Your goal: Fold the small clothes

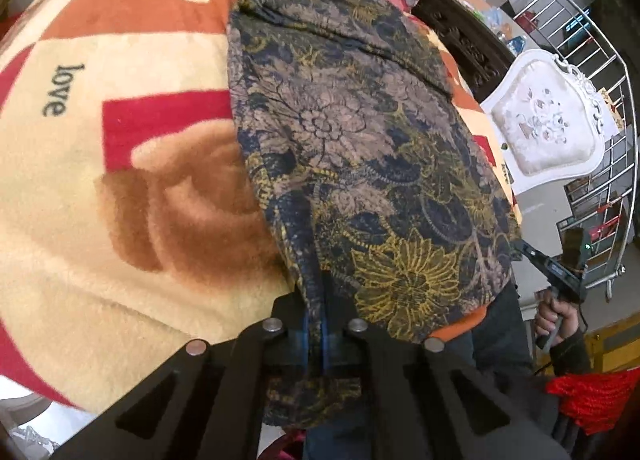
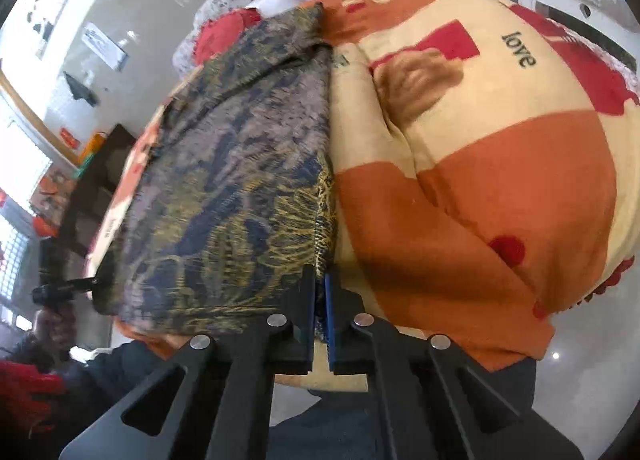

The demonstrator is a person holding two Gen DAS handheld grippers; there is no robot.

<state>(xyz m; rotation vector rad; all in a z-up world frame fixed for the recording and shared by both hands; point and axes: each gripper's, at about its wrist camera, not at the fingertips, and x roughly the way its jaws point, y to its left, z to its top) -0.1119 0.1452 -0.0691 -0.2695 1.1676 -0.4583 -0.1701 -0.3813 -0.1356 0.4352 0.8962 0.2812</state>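
Left wrist view: one floral-print garment [image 1: 360,147], a long strip of thin woven-looking fabric in navy, tan and mustard yellow, lying lengthwise on one fleece blanket [image 1: 120,187]. Blanket pile is fuzzy; pattern is blocks of cream, orange and red, with a brown bear shape and the word "love" printed on it. Left gripper [image 1: 316,324]: two black fingers with blue pads, pressed together on the near edge of the garment; a flap of the cloth hangs below the pads. Four round metal fasteners show on its black frame.

Right gripper [image 1: 520,250] appears in the same view at the garment's right near corner, its tip at the fabric edge, held by one hand [image 1: 554,316] in a dark cuff. One white chair back [image 1: 548,123] with carved trim and a padded floral panel stands beyond the bed, beside one chrome tube railing [image 1: 600,59].

Right wrist view: same garment [image 2: 240,179], motion-blurred, its right edge running straight down to the right gripper [image 2: 320,300]. Jaws closed on that edge, cloth pinched between the blue pads. Blanket [image 2: 480,199] bulges in soft rounded folds to the right. Left gripper [image 2: 80,284] shows at the garment's far corner; its hold cannot be told from this view. Glossy floor below.
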